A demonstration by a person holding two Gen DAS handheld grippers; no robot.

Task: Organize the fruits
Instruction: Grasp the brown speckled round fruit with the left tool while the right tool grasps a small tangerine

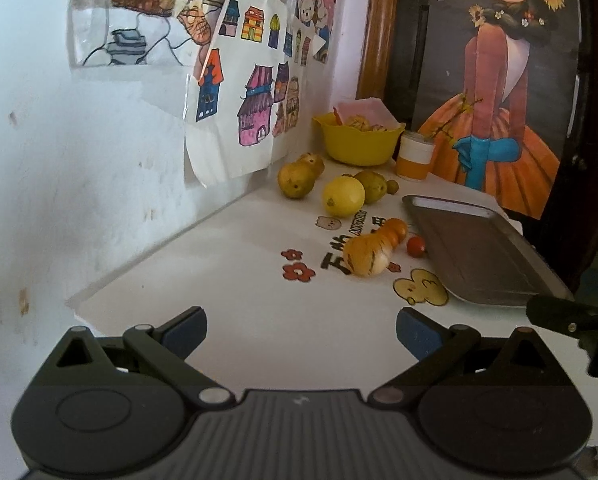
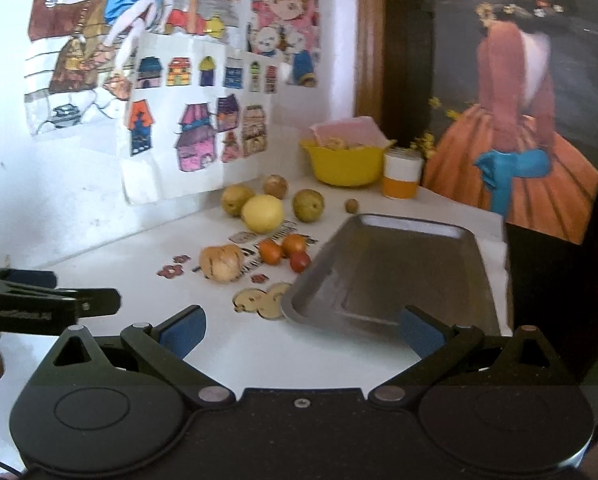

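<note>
While both grippers hang above the near edge of the white table (image 1: 235,264) with nothing between their fingers, the task's things lie untouched farther in. The largest is the grey metal tray (image 2: 403,264), lying empty along the right edge, its near corner just ahead of the right gripper (image 2: 302,330), whose blue pads stand wide apart; it looks stiff and shallow, a likely place to gather fruit. Behind it in the far right corner stand a yellow bowl (image 2: 345,164) holding things I cannot make out and, just beside it, an orange-and-white cup (image 2: 402,174). Next in size comes the pale striped gourd-like fruit (image 1: 366,258), in the middle of the table just left of the tray; it appears firm and rounded, so the jaws would do best across its widest part, where it is less likely to roll out. The yellow lemon-like fruit (image 1: 344,196) sits toward the far edge, smooth and probably slippery, and is best taken squarely across its middle. Around it near the back wall are three greenish pears (image 2: 308,205), speckled and likely easy to bruise, calling for a gentle squeeze at the belly. Two small orange fruits (image 2: 270,251) and a red cherry tomato (image 2: 299,261) cluster, touching, just left of the tray; they seem light and soft, easily crushed. A tiny brown nut-like thing (image 2: 352,205) lies alone beyond the tray's far corner. The left gripper (image 1: 301,330) is likewise spread wide, holding nothing.
</note>
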